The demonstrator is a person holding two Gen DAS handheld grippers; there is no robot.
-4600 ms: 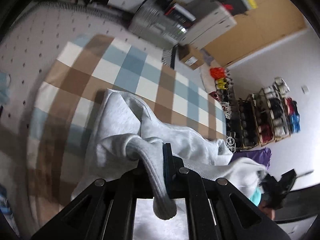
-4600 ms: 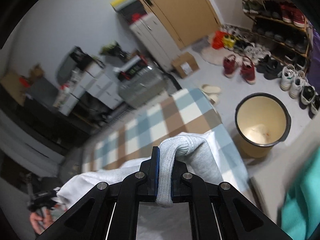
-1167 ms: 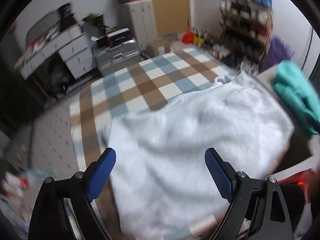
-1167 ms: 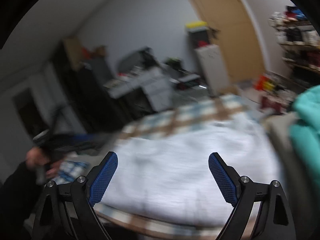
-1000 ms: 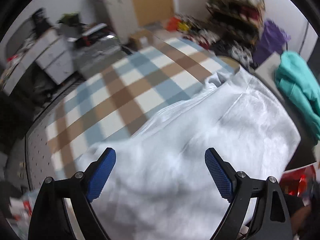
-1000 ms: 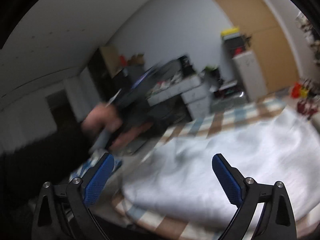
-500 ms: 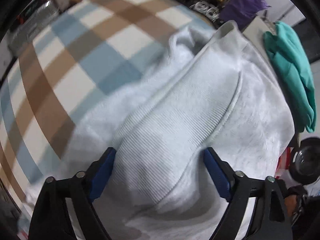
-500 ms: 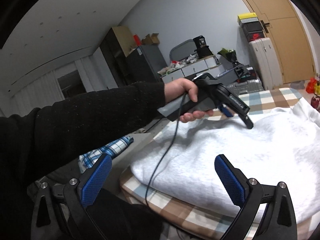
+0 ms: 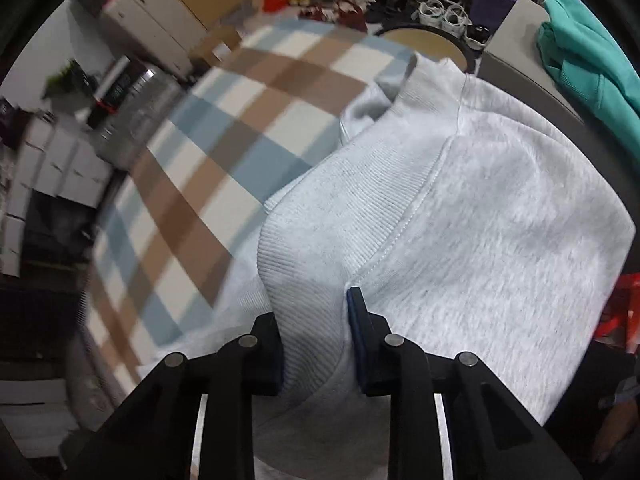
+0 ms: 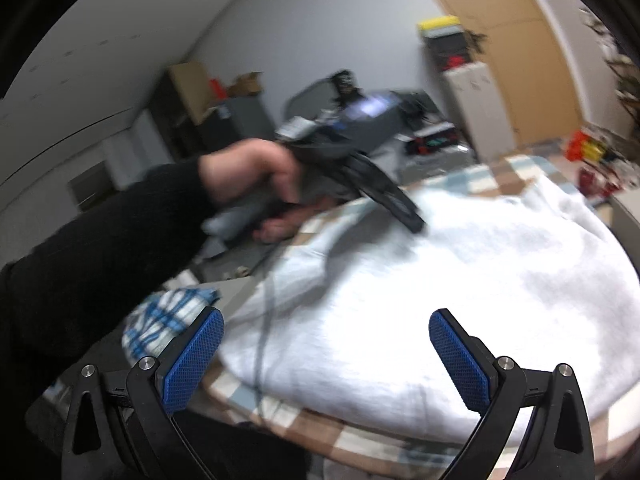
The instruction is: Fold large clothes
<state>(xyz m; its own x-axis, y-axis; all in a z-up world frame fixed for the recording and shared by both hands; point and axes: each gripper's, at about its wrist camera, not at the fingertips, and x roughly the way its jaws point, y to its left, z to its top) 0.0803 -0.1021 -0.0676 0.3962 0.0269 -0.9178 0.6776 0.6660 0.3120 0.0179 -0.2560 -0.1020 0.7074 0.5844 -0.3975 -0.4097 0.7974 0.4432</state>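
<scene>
A light grey sweatshirt (image 9: 500, 220) lies spread on a checked blanket (image 9: 208, 152). My left gripper (image 9: 314, 312) points steeply down at it. Its jaws are closing, and a fold of the ribbed hem (image 9: 340, 216) is bunched between the blue pads, which press on it. In the right wrist view the sweatshirt (image 10: 480, 272) fills the right half, and the left gripper (image 10: 416, 226), held by a hand (image 10: 248, 172) in a black sleeve, touches its far left part. My right gripper (image 10: 326, 344) stands open over the near edge of the sweatshirt with nothing between its pads.
A teal garment (image 9: 592, 52) lies on a grey surface (image 9: 516, 60) to the right. A round bin (image 9: 424, 40) stands beyond the blanket's far corner. A silver suitcase (image 9: 132, 120) and white drawers are at the left. A blue-and-white checked cloth (image 10: 168, 316) lies near the bed's left edge.
My left gripper came down onto the sweatshirt's ribbed hem and its jaws narrowed from wide open to pinching a fold. My right gripper stayed open and shifted slightly.
</scene>
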